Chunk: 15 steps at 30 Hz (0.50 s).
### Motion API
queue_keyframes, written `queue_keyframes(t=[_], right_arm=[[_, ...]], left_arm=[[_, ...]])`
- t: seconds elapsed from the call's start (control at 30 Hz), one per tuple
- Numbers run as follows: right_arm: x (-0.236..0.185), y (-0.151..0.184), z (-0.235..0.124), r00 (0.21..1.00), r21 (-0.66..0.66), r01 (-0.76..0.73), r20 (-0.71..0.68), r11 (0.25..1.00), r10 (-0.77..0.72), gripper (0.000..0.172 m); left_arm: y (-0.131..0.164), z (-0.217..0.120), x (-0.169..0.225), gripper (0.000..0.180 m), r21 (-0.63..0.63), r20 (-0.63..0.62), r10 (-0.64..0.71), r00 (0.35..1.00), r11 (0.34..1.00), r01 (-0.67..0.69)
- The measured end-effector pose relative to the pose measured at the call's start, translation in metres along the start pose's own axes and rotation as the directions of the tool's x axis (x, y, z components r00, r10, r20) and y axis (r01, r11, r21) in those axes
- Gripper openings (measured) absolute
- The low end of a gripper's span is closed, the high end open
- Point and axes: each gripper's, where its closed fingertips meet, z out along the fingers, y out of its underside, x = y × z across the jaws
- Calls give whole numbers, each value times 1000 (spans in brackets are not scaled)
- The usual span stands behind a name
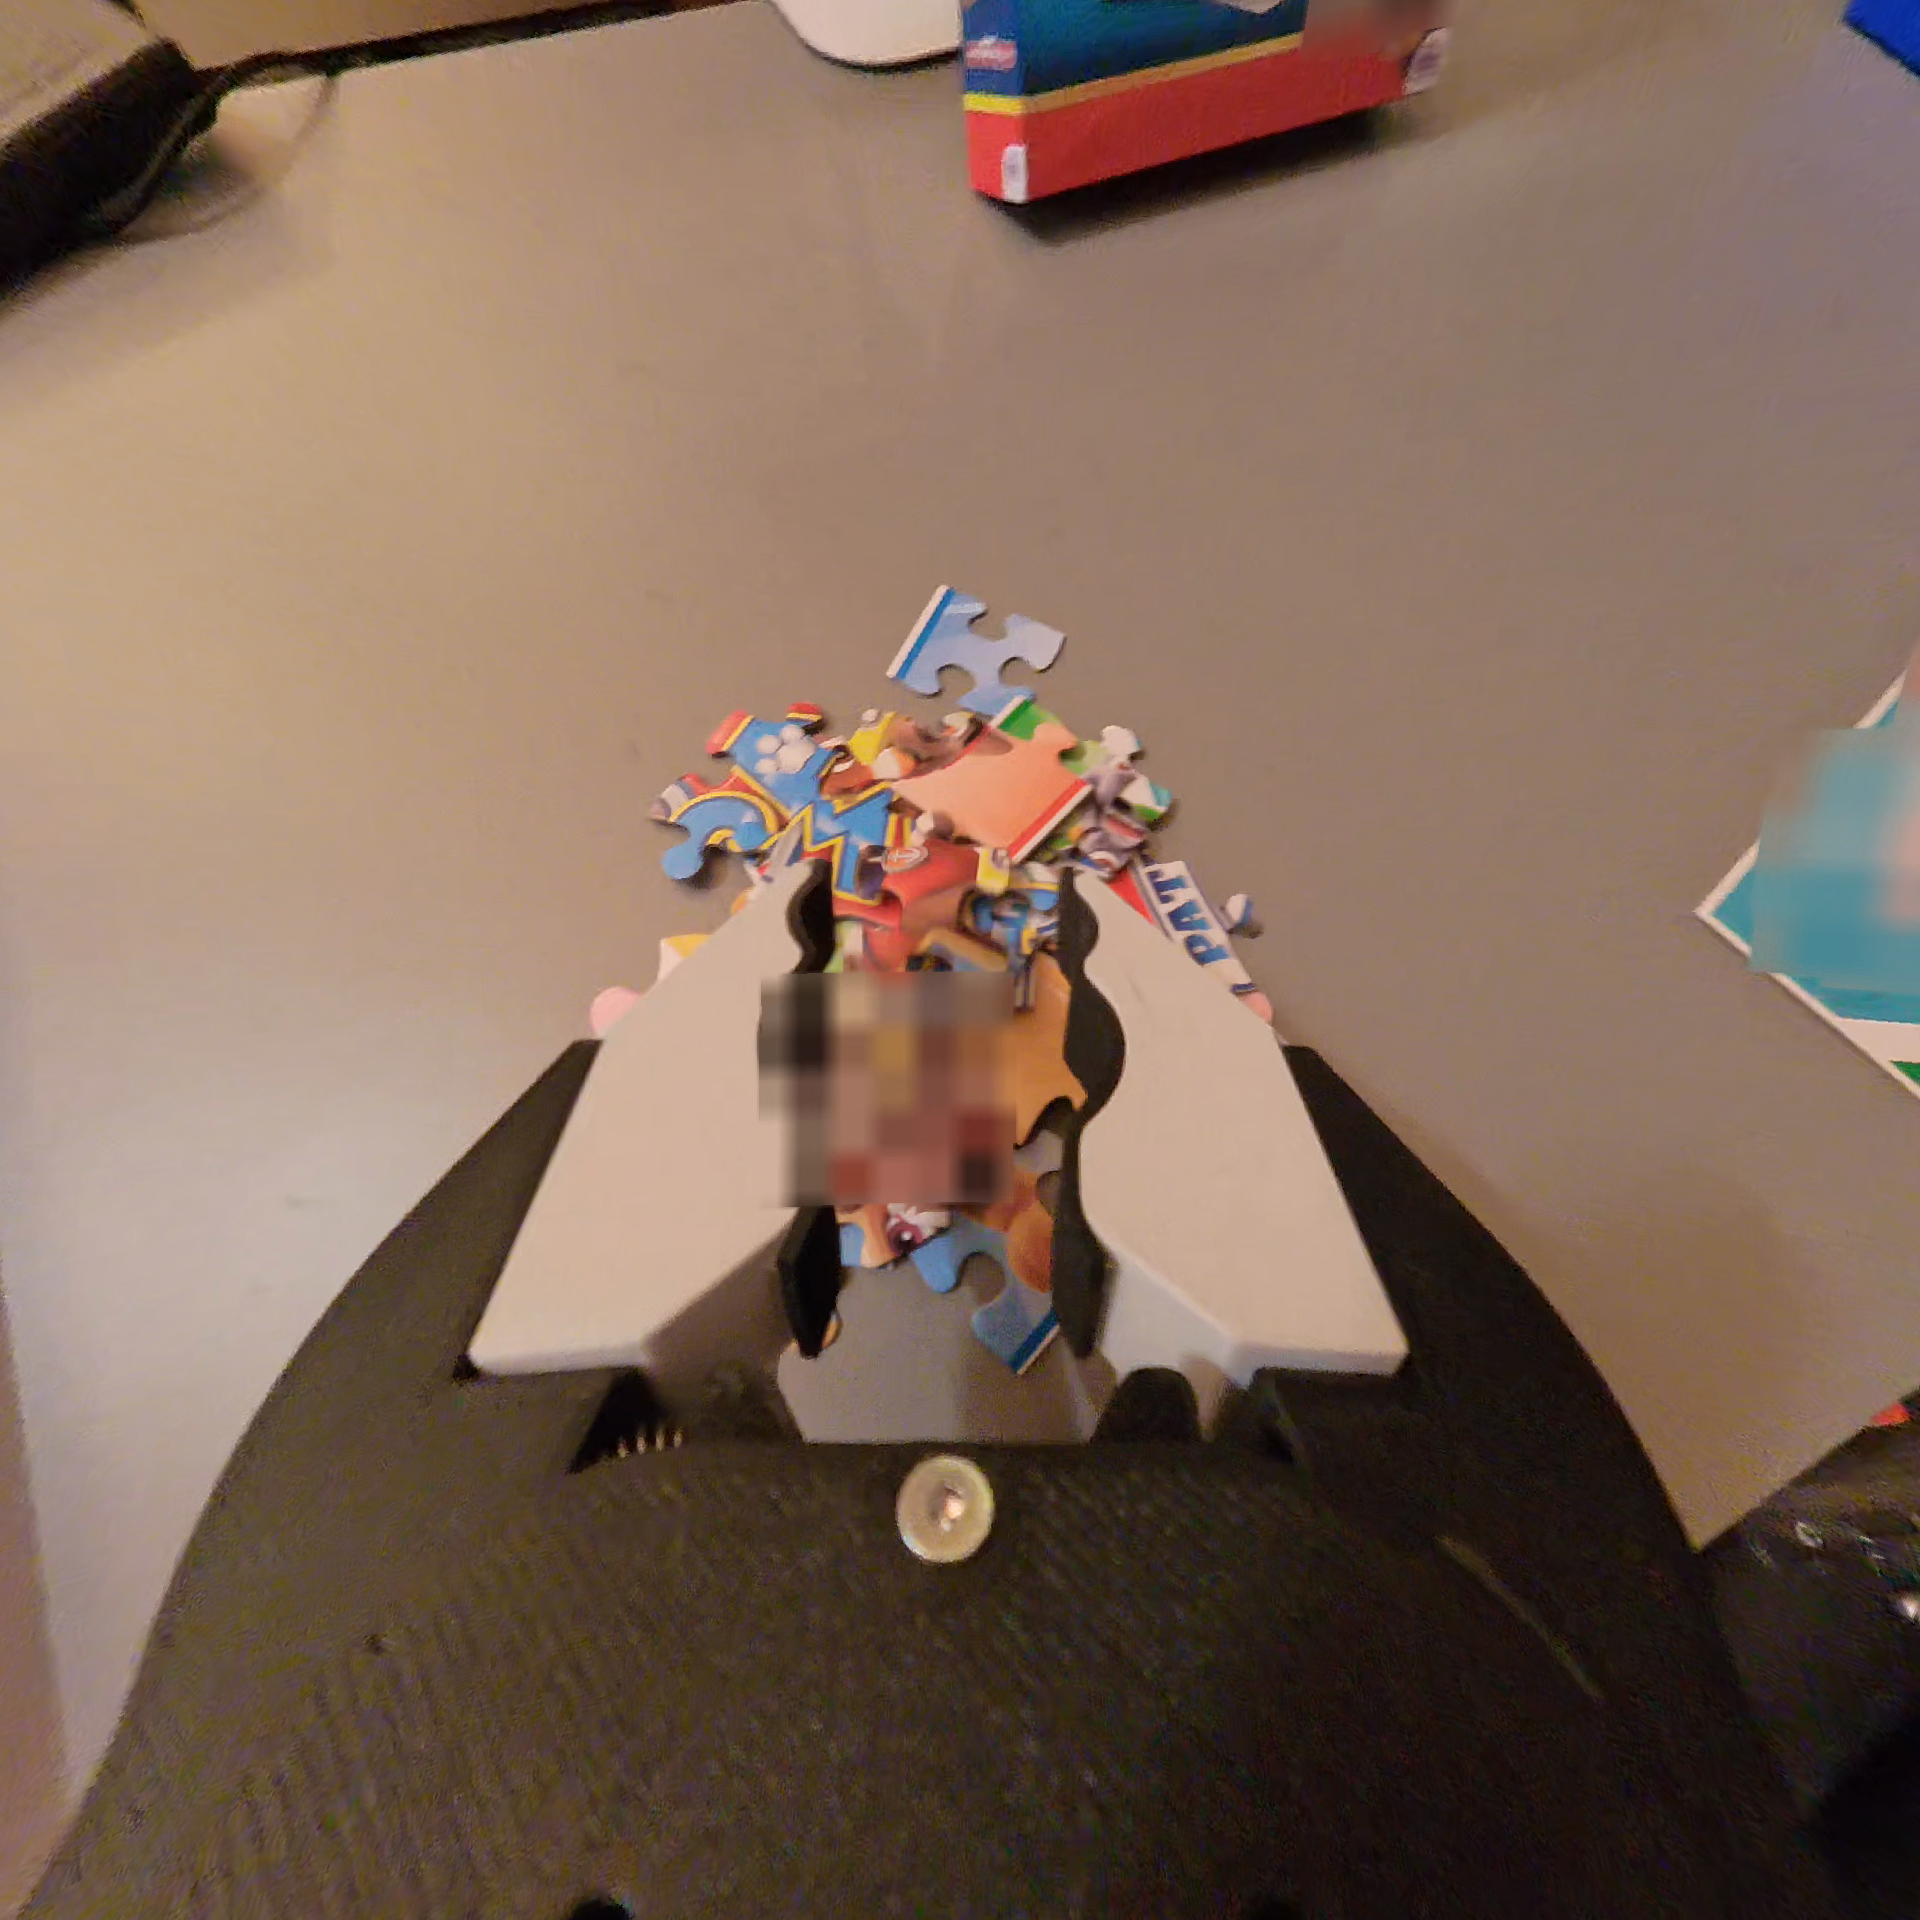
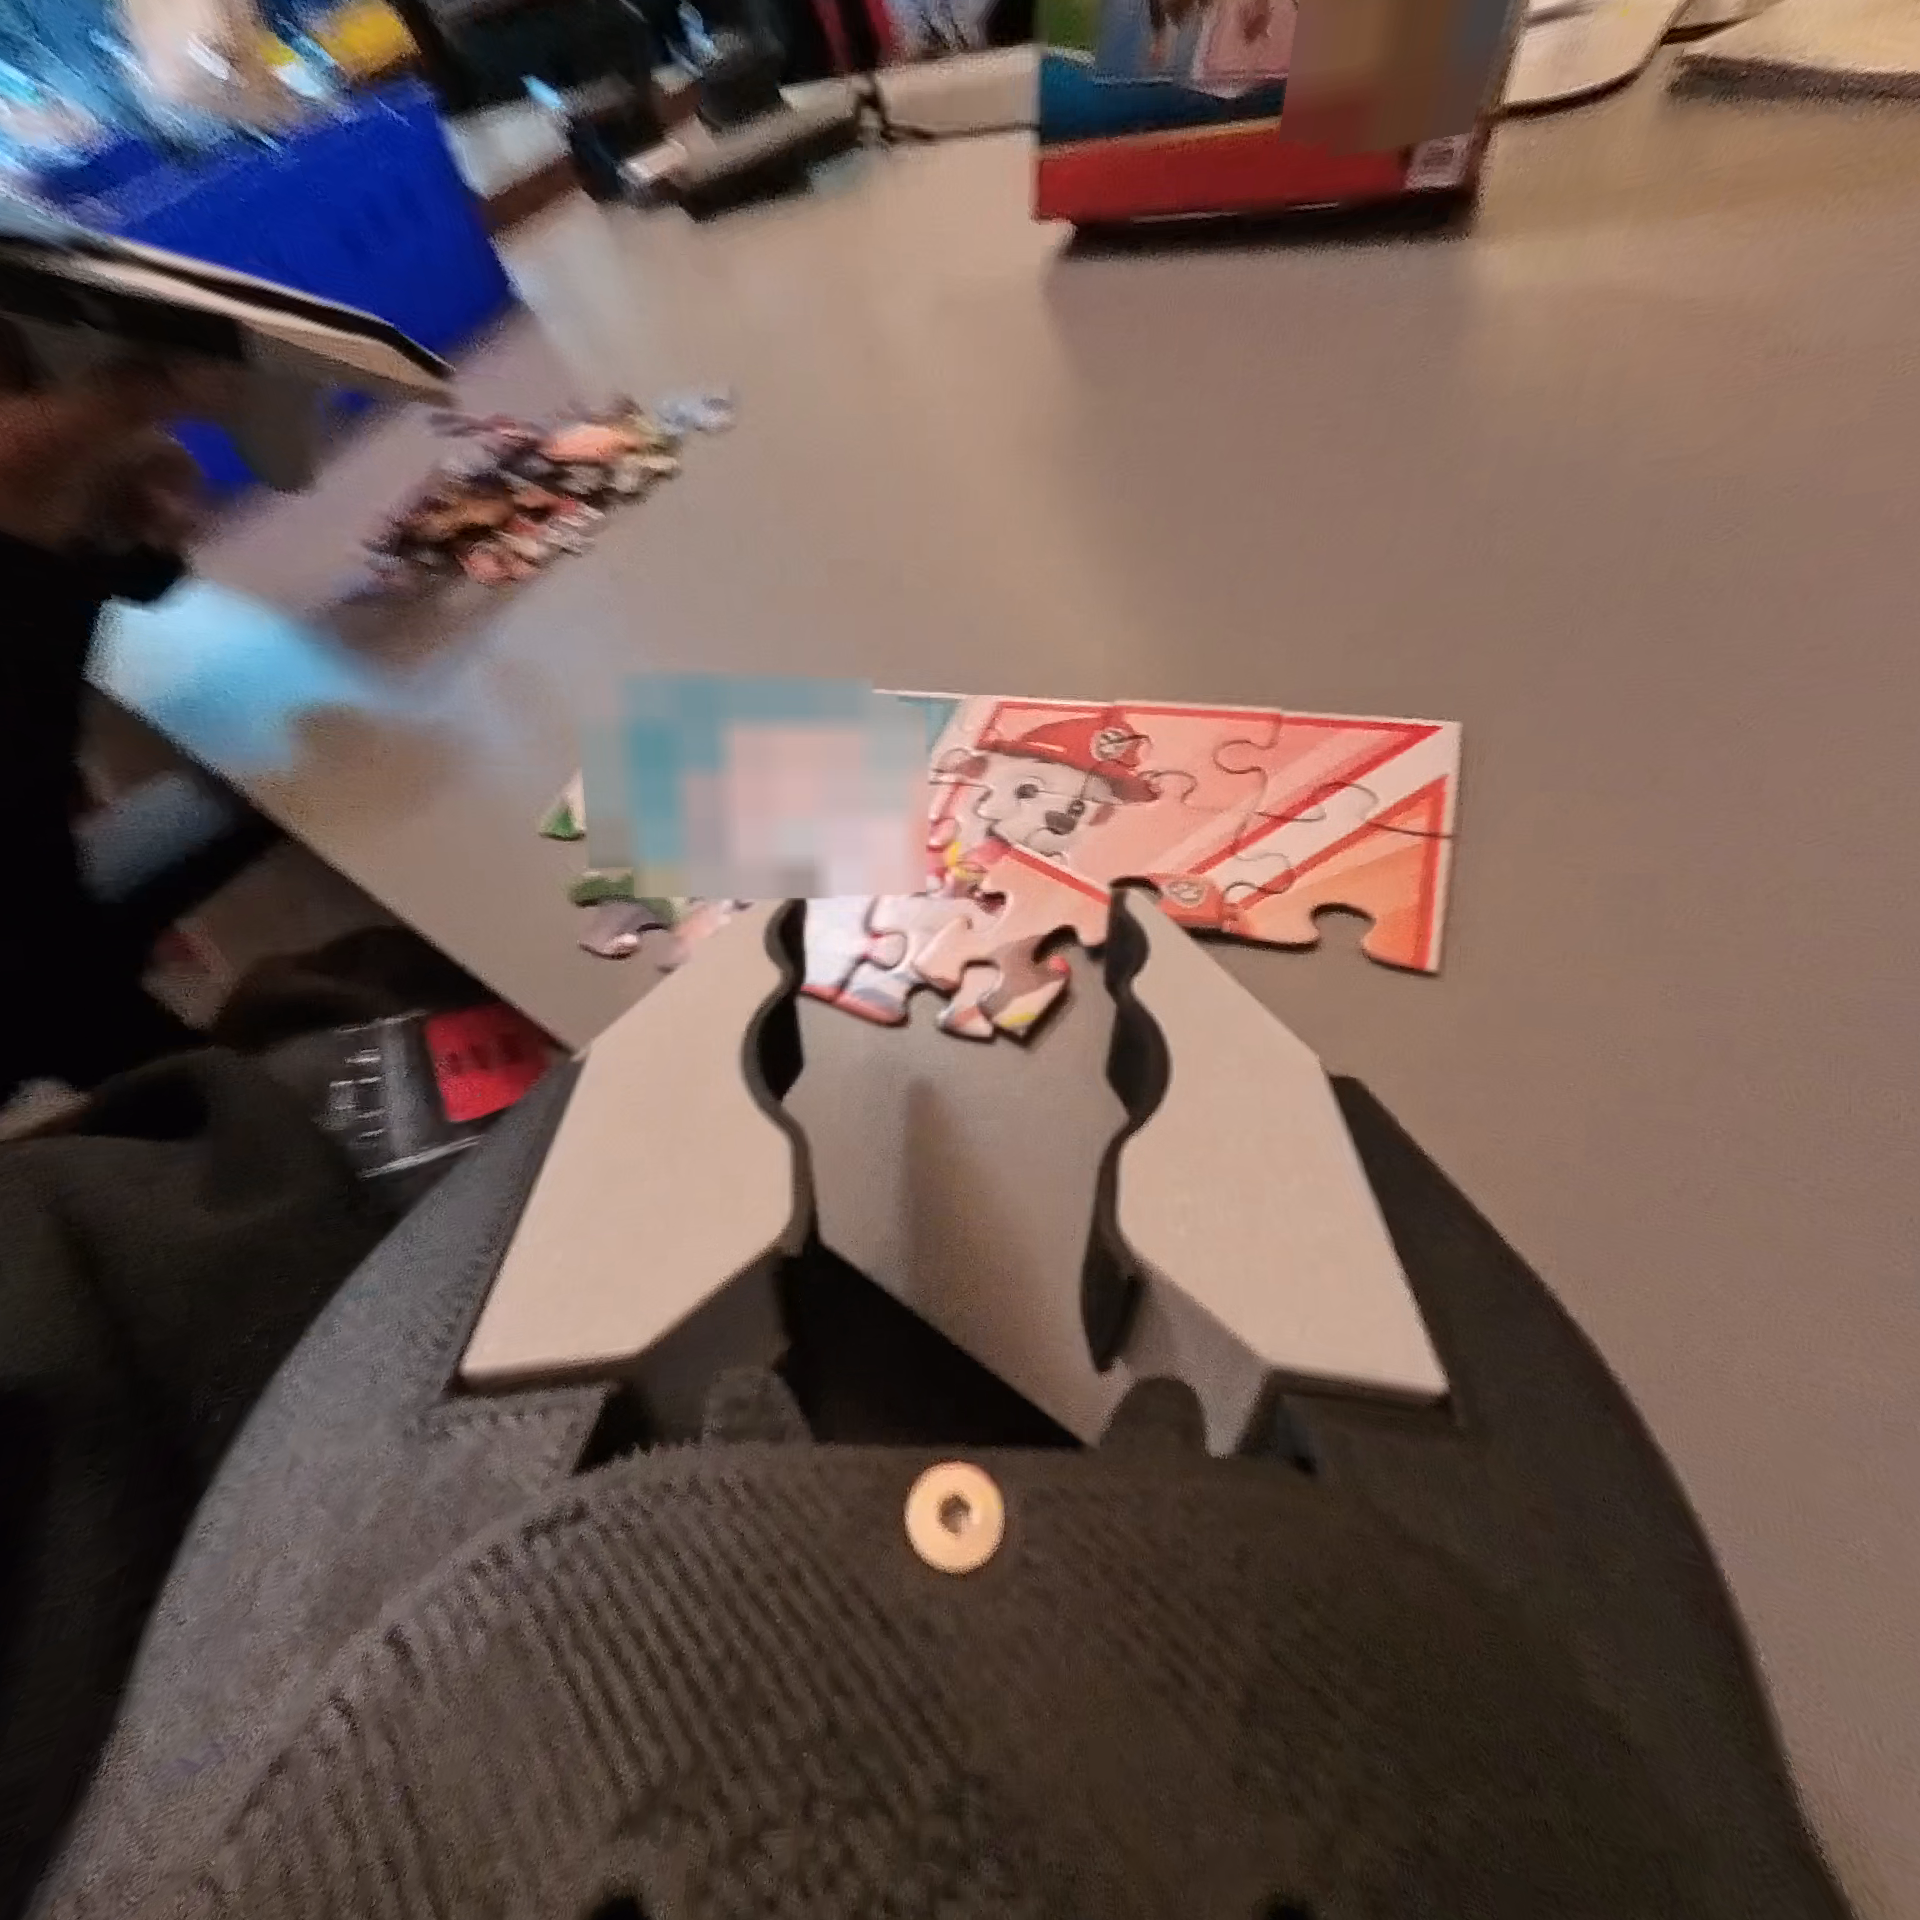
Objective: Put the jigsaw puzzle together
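In the left wrist view my left gripper [image 1: 935,894] reaches into a heap of loose, colourful puzzle pieces [image 1: 935,810] on the grey table [image 1: 520,520]. An orange-and-blue puzzle piece [image 1: 1023,1236] spans the space between its two pads and touches both; a mosaic patch hides part of it. In the right wrist view my right gripper [image 2: 956,914] is open and empty. Its fingertips stand just in front of a joined section of puzzle [image 2: 1195,821] lying flat on the table. The section's near edge piece [image 2: 997,997] lies between the tips, untouched.
A red and blue puzzle box [image 1: 1184,94] stands at the far side and also shows in the right wrist view [image 2: 1247,125]. A single blue piece [image 1: 977,644] lies behind the heap. A blue-gloved hand [image 2: 208,675] and the table's left edge [image 2: 416,914] are at left. The left gripper's tips are roughly 35 centimetres from the right gripper's.
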Motion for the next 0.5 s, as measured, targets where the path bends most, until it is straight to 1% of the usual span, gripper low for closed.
queue_keyframes(t=[0.03,0.1,0.23,0.3,0.5], right_arm=[[4,2,3,998,-32,29,-57,999,-31,63],[8,10,7,989,-124,65,-125,990,-80,62],[11,19,12,975,-242,100,-168,965,-143,55],[6,19,13,981,-251,96,-141,963,-134,39],[7,16,10,982,-230,104,-127,967,-136,37]], left_arm=[[2,1,-3,47,-7,12,-5,1000,1000,5],[2,2,-4,51,2,19,2,1000,1000,-2],[-10,-2,6,51,52,16,35,999,998,-36],[-15,-5,11,51,74,14,57,998,996,-58],[-27,-13,22,50,115,21,99,995,988,-101]])
